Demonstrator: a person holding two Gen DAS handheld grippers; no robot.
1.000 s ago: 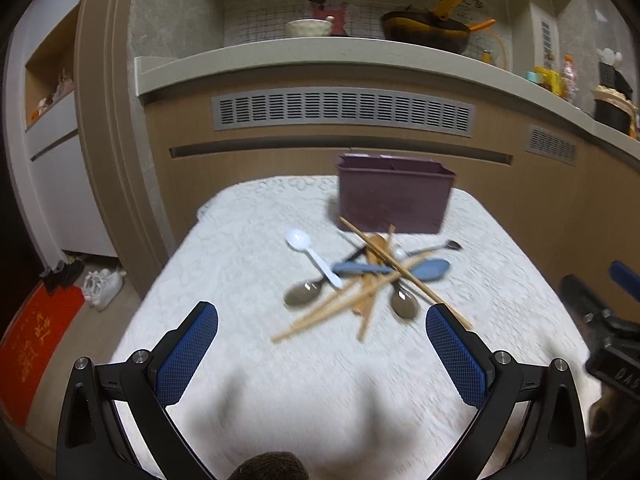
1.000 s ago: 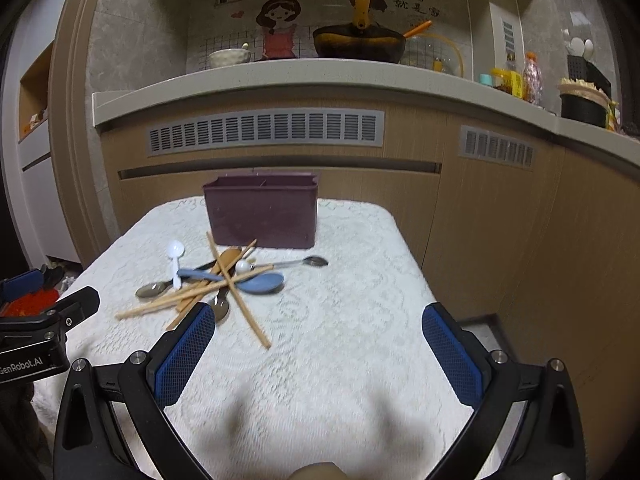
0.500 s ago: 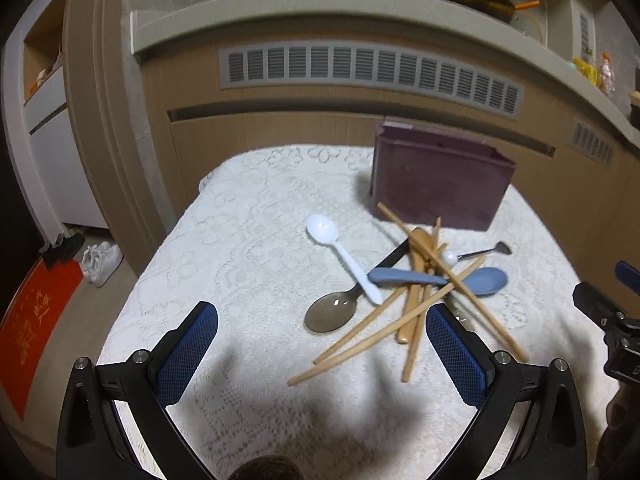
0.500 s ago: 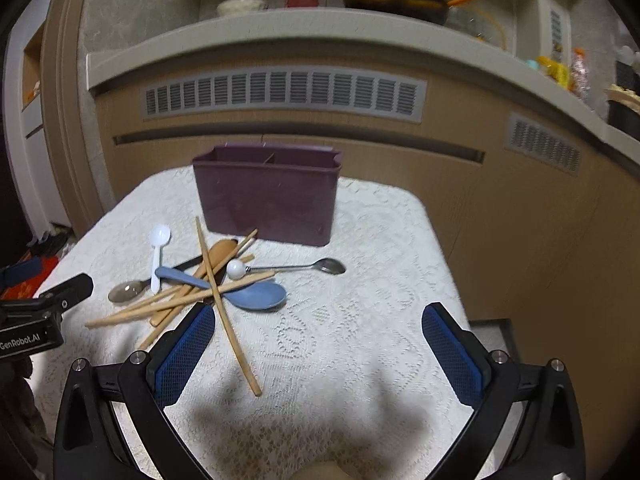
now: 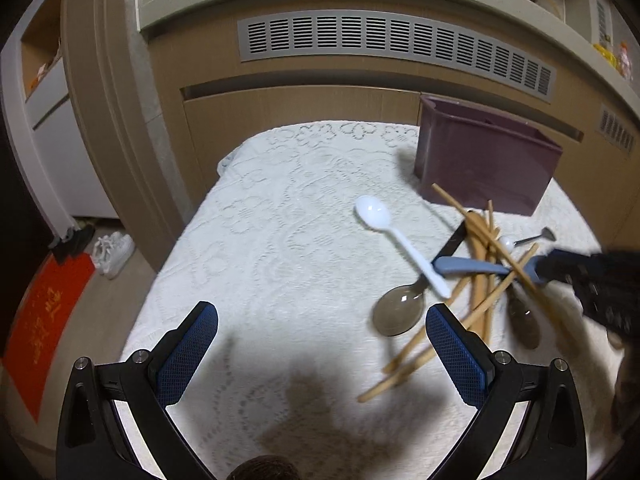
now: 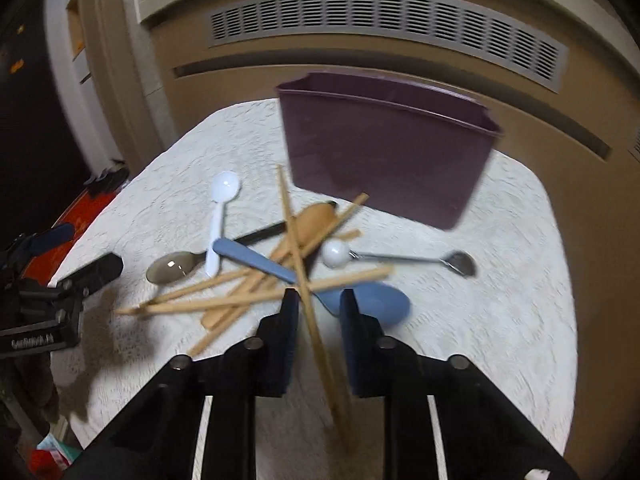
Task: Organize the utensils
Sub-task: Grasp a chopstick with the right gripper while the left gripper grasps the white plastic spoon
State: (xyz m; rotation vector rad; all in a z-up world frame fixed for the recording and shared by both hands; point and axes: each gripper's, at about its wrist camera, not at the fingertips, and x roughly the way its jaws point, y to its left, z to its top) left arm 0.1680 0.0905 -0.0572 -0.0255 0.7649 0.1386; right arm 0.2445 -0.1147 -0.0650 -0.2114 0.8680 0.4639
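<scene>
Right gripper (image 6: 319,300) closing astride a chopstick (image 6: 298,252), pads not pressing yet. Utensil pile near; purple bin (image 6: 384,152) behind on lace cloth (image 6: 500,320).

Your left wrist view looks steeply down from the table's (image 5: 280,240) near edge, set left of the utensil pile (image 5: 480,272), fairly near. Your right wrist view sits closer, right over the pile (image 6: 280,276), facing the bin (image 6: 384,156). Both share pile, bin (image 5: 480,160), cabinet vent (image 5: 392,40). Each catches the other gripper at its edge.
</scene>
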